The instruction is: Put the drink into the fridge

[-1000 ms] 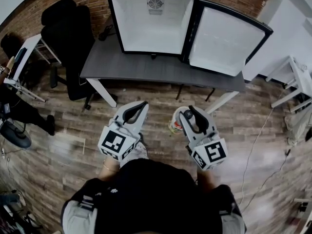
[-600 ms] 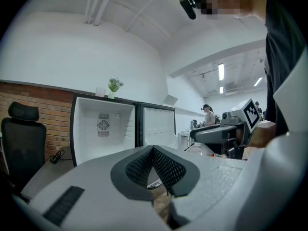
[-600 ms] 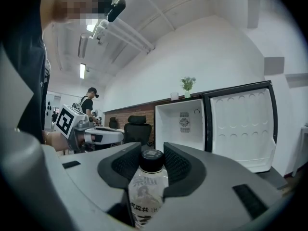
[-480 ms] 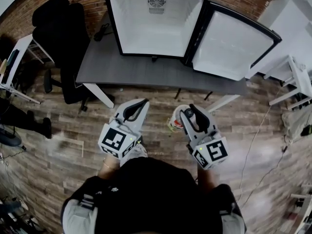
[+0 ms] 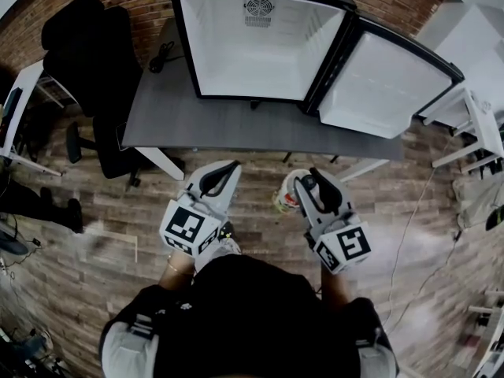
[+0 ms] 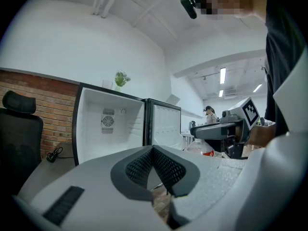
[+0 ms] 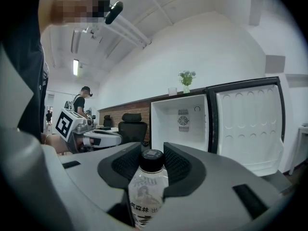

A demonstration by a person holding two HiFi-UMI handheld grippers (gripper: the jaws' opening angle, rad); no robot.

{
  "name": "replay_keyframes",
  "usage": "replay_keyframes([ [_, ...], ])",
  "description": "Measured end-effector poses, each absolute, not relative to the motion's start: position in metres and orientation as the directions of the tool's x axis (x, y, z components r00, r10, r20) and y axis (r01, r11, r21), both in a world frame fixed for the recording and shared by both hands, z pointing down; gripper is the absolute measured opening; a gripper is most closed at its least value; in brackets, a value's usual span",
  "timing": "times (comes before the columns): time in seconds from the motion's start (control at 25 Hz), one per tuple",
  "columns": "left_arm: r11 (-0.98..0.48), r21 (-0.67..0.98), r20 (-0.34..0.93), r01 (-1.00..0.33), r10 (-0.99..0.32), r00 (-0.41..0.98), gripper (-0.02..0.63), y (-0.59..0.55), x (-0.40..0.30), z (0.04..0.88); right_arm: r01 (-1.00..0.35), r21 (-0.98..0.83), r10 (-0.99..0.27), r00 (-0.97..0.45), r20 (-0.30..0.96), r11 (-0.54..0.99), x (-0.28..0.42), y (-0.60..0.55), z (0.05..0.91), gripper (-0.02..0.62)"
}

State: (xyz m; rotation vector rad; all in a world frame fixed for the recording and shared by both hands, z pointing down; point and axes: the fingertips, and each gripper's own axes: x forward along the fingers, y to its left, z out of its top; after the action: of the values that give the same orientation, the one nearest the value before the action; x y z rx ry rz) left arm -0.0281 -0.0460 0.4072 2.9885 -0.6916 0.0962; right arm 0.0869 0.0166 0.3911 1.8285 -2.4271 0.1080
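Note:
A clear drink bottle with a black cap and a printed label stands upright between the jaws of my right gripper, which is shut on it. In the head view the bottle shows just left of the right gripper. My left gripper is shut with nothing in it; its jaws meet in the left gripper view. The mini fridge stands on a dark table ahead, its door swung open to the right and its white inside bare.
A black office chair stands left of the table. A cable lies on the table beside the fridge. White furniture is at the right. A potted plant sits on top of the fridge. A person stands far off.
The fridge and table have drawn a little nearer and larger in the head view. Both grippers keep their hold and place in front of the body.

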Motion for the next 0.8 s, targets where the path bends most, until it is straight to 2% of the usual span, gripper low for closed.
replay_keyframes([
  [0.8,-0.913,0.106,0.09,-0.394,-0.386,0.918,-0.003,-0.15,-0.068,0.423,-0.985,-0.027,-0.974,-0.174,0.147,0.172,0.068,-0.074,0.405,0.143],
])
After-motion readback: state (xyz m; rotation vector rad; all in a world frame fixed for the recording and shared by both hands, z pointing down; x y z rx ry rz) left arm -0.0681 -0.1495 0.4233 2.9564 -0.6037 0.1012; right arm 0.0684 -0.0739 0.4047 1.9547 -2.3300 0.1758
